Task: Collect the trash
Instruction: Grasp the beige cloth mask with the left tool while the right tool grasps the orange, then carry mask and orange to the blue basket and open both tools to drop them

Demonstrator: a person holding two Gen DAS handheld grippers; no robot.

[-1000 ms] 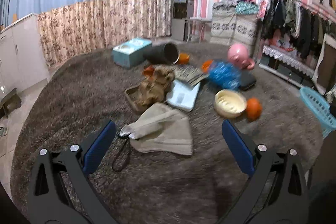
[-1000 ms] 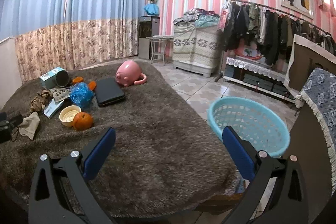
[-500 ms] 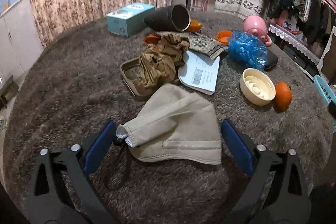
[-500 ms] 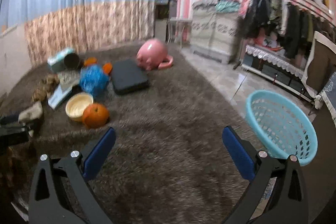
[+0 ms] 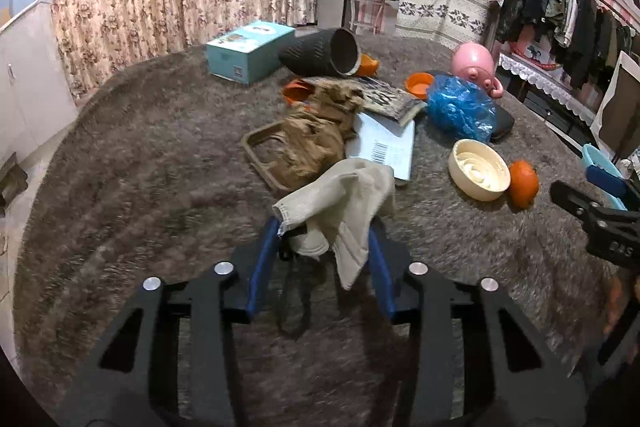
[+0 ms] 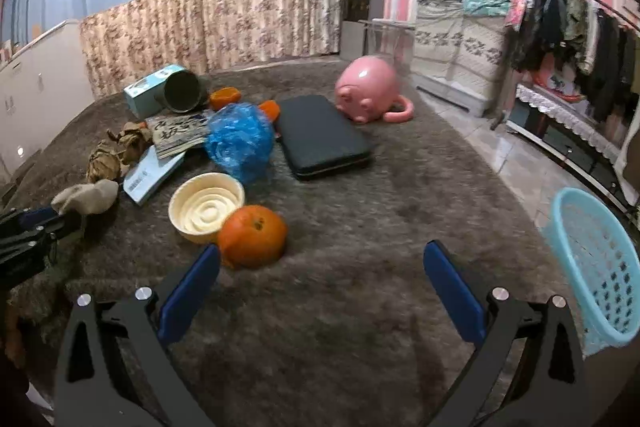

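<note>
My left gripper (image 5: 324, 231) is shut on a beige cloth pouch (image 5: 344, 199) with a black strap, lifted a little off the grey shaggy carpet (image 5: 140, 155); the pouch also shows at the left of the right wrist view (image 6: 86, 197). My right gripper (image 6: 320, 267) is open and empty above the carpet, just right of an orange (image 6: 252, 235). Crumpled brown paper (image 5: 316, 135), a blue plastic bag (image 5: 460, 107) and a white envelope (image 5: 386, 147) lie in a pile. A light blue basket (image 6: 600, 267) stands at the carpet's right edge.
A cream bowl (image 6: 206, 205), a black case (image 6: 320, 135), a pink pig toy (image 6: 366, 93), a teal box (image 5: 250, 51), a tipped dark cylinder (image 5: 320, 53) and a brown tray (image 5: 264, 159) lie on the carpet. A clothes rack (image 6: 580, 27) stands right.
My left gripper closed on the beige pouch and raised it. My right gripper moved left toward the orange and the pile; the basket shifted to the right edge of its view.
</note>
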